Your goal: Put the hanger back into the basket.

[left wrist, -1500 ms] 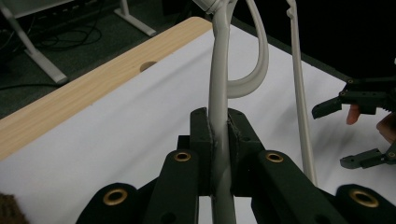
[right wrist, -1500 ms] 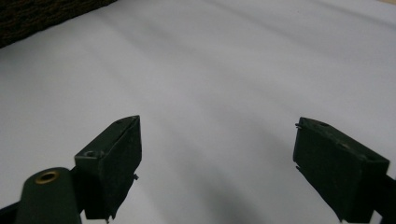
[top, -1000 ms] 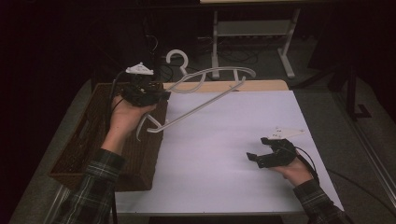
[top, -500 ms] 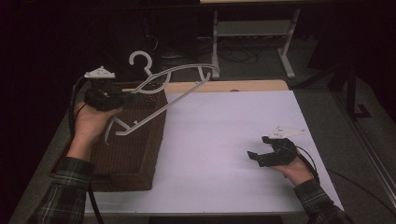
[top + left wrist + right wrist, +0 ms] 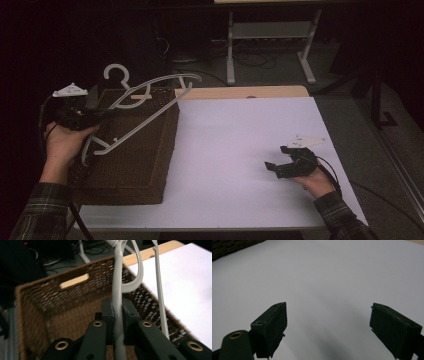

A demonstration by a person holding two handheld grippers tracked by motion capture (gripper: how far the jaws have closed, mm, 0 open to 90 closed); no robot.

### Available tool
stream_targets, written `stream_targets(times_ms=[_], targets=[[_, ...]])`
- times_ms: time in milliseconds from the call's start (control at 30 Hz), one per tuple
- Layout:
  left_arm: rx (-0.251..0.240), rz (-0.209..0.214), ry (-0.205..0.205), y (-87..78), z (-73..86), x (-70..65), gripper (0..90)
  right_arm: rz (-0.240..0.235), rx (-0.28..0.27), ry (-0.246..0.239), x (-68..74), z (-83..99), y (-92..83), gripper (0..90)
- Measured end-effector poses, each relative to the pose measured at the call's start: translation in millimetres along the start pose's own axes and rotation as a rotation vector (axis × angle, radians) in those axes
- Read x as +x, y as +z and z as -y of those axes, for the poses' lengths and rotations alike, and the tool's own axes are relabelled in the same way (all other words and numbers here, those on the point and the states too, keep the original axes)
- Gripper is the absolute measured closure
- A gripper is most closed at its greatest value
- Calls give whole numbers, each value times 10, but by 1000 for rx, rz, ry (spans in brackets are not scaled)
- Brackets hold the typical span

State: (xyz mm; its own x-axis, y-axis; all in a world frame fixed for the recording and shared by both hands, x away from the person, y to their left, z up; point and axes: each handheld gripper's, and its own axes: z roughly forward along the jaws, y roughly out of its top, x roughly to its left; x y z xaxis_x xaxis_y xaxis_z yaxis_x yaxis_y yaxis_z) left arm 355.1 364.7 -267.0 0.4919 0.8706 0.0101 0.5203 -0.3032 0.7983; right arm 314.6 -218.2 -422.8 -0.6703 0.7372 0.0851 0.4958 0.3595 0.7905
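Note:
A white plastic clothes hanger hangs above a brown wicker basket at the table's left side. My left gripper is shut on the hanger's bar, and its hook points to the far side. In the left gripper view the hanger rises between the two pressed pads, with the basket below it. My right gripper rests near the table's right front, held by a hand. Its jaws stand wide open over bare white tabletop with nothing between them.
The white table surface stretches between the basket and my right gripper. A wooden strip edges the far side. Beyond it stand a white metal stand and cables on a dark floor.
My left gripper has carried the hanger leftward, from over the table's edge to above the basket. The right gripper has stayed where it was.

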Motion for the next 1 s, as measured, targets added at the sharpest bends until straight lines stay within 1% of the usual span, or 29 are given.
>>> stream_targets(times_ms=[33,200,300,400,500,633,700,800,867,900,933,1000], targets=[[6,-8,0,-14,37,43,830,1,0,-1,-1,1,2,139],[5,-38,-17,-68,168,184,830,2,4,7,-5,3,8,139],[2,-59,-36,-120,264,278,830,4,5,9,-13,5,8,138],[5,-70,-48,-162,336,338,830,6,5,8,-18,6,8,138],[10,-91,-62,-215,431,404,830,8,6,9,-17,6,9,135],[31,-114,-73,-250,541,482,829,12,7,8,-14,6,13,134],[37,-114,-79,-243,586,508,829,13,9,7,-10,5,15,134],[57,-109,-77,-200,638,515,829,15,11,9,-10,5,19,134],[82,-109,-72,-145,675,509,829,16,9,9,-14,6,16,134],[82,-109,-72,-145,675,509,828,17,9,9,-14,7,14,134],[98,-108,-68,-95,708,503,828,17,10,12,-15,7,12,134],[109,-105,-68,-53,731,499,828,17,8,12,-17,7,9,134]])
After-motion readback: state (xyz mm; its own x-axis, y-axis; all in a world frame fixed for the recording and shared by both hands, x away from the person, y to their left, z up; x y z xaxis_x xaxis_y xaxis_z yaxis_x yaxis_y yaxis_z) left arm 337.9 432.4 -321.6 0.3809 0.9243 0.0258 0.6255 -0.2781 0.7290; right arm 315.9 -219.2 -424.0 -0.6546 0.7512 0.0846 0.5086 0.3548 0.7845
